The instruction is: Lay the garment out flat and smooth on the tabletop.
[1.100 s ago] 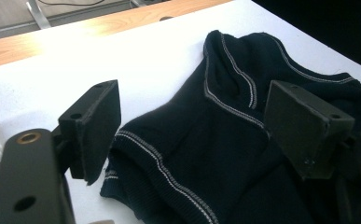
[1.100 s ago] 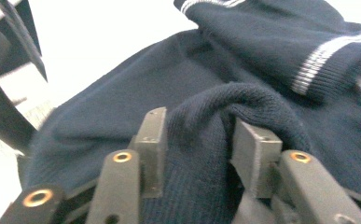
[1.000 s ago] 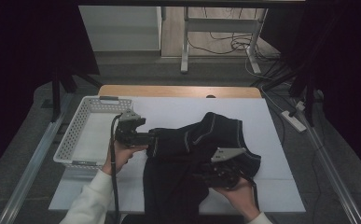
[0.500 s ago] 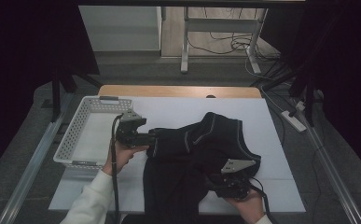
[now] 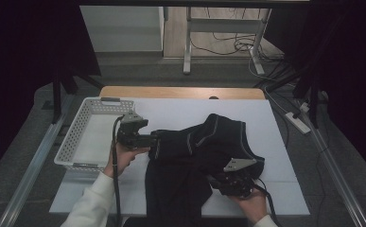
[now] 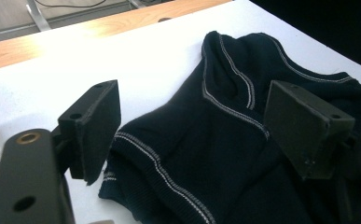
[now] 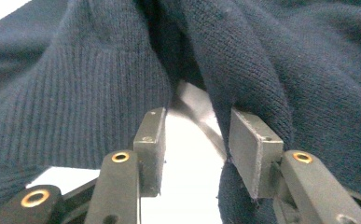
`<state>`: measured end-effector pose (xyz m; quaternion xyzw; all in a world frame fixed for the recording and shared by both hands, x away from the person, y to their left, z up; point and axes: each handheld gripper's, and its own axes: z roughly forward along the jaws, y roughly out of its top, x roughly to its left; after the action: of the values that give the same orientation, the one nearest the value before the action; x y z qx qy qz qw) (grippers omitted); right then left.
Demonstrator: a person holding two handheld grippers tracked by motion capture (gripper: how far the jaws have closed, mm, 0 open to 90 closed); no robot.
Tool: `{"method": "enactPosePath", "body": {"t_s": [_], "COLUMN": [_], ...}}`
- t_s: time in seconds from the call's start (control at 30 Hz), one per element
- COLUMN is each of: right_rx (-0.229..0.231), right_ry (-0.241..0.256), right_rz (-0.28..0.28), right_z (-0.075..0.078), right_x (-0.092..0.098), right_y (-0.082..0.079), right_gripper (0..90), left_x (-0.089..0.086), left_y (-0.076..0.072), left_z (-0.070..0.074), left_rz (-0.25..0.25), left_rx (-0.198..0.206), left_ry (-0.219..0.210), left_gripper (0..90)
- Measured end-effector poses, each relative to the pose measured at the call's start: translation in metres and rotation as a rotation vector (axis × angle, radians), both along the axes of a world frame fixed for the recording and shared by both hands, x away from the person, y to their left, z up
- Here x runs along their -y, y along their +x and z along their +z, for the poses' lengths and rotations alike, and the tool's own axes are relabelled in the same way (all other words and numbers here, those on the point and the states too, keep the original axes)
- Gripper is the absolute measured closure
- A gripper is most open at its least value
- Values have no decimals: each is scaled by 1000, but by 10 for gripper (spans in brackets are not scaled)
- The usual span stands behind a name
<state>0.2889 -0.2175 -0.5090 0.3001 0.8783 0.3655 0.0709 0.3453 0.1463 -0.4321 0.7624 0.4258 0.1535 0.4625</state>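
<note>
Gaping left claw [image 6: 192,126] straddling sweater [image 6: 243,154]

From my seat at the controls, the sweater [image 5: 204,161] lies on the table [image 5: 180,111], spread from its middle toward the near edge. The basket [image 5: 83,142] sits on the table's left side. My 2 grippers flank the sweater: the left gripper [image 5: 147,140] at its left edge (just right of the basket), the right gripper [image 5: 221,182] at its near right side.
</note>
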Motion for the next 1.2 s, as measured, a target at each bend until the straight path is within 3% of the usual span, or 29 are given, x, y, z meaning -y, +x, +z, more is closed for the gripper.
{"method": "enactPosePath", "body": {"t_s": [0.17,0.33,0.57,0.8,0.9,1.03,1.2], "right_rx": [14,9,10,0,-20,-19,-7], "right_ry": [-52,-13,-3,-25,-13,2,6], "right_rz": [64,115,120,142,153,184,178], "right_z": [-6,-2,-4,-8,-8,-6,0], "right_x": [-19,-32,-41,-54,-53,-53,-43], "right_y": [-7,-15,-11,-13,-12,-15,-18], "right_gripper": [564,548,517,508,589,800,825], "left_x": [1,0,1,1,2,2,0], "left_y": [0,0,0,0,0,0,0], "left_z": [-1,0,-1,-1,-1,-1,-1], "left_rz": [-1,1,-1,-1,-3,-2,1], "left_rx": [-3,0,0,-3,-2,-2,-1], "left_ry": [4,1,5,4,5,4,0], "left_gripper": [198,198,198,197,197,197,197]}}
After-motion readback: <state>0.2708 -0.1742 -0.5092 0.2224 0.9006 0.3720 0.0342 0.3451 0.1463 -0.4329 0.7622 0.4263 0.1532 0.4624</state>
